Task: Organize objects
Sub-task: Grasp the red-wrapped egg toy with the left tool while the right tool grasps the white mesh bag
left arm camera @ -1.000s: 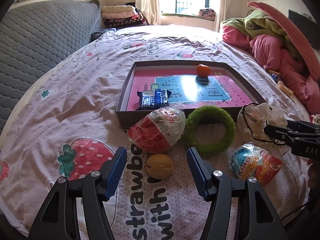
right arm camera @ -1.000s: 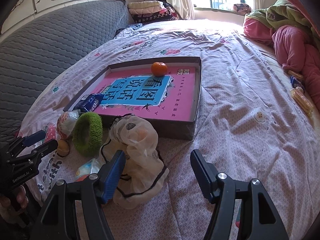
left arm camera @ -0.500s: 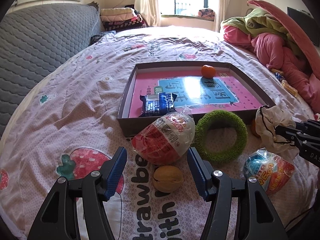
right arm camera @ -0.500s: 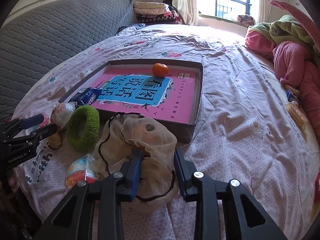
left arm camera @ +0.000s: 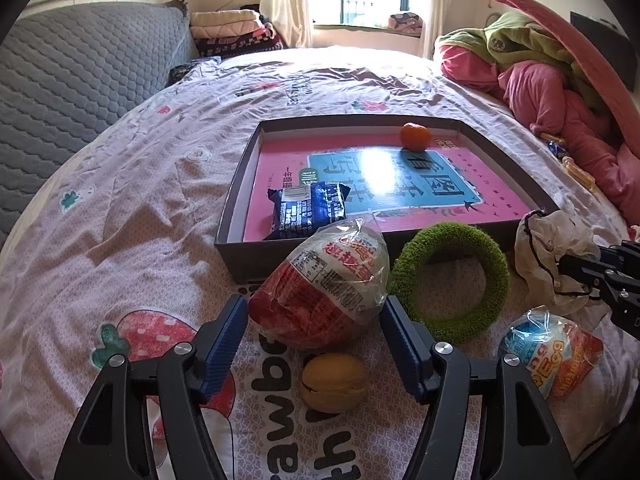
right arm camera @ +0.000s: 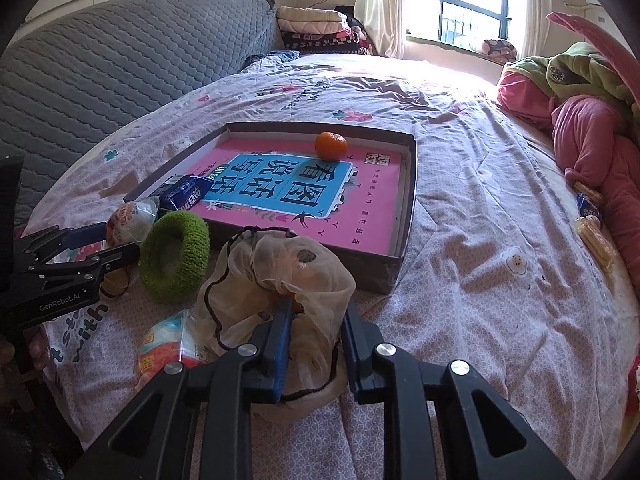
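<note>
A shallow grey box (left arm camera: 240, 196) with a pink and blue sheet holds an orange (left arm camera: 416, 136) and a blue snack packet (left arm camera: 308, 210). My left gripper (left arm camera: 314, 330) is open, its jaws on either side of a red and white wrapped egg toy (left arm camera: 324, 294). A walnut (left arm camera: 335, 382) lies just below it. A green fuzzy ring (left arm camera: 450, 280) and a blue and orange wrapped egg (left arm camera: 552, 354) lie to the right. My right gripper (right arm camera: 314, 334) is shut on a sheer mesh drawstring pouch (right arm camera: 280, 280) with something orange inside.
All lies on a pink strawberry-print bed sheet (left arm camera: 120, 220). A grey quilted headboard (left arm camera: 60, 80) stands at the left. Pink and green bedding (left arm camera: 560, 80) is piled at the right. Snack packets (right arm camera: 596, 232) lie near that pile.
My right gripper closed on the mesh pouch. My left gripper moved forward past the walnut so its jaws now flank the red and white egg.
</note>
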A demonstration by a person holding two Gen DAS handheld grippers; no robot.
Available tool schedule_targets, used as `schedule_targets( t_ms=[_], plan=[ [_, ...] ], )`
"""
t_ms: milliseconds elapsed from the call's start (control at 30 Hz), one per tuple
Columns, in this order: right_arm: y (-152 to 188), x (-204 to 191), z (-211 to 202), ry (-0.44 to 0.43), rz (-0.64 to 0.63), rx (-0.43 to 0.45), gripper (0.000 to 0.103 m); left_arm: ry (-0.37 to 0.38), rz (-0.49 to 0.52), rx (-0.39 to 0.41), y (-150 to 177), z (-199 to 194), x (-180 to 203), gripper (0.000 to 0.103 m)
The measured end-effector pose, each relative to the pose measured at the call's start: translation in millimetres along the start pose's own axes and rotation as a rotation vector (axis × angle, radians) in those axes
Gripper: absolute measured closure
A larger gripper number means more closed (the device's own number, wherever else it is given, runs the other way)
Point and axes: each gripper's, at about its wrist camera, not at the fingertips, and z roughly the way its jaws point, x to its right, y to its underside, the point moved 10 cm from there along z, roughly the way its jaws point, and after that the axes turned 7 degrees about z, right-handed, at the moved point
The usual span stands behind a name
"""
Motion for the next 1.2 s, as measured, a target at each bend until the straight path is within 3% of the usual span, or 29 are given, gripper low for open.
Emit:
schedule_targets(
  t_ms=[200, 367, 1200],
  plan=[
    [-3, -4, -1, -0.002, -0.017, 0.023, 0.085, 0.049, -0.021, 0.007, -1, 8, 2, 0.029],
    [-6, -9, -2, -0.012, -0.026, 0.041, 0.087, 0.115, -0.083, -0.025, 4, 20, 2, 0.040],
    [-13, -4, -1, -0.048, 0.037, 0.075, 0.089, 0.151, -0.081, 0.061, -6, -5, 8, 0.052]
  ],
)
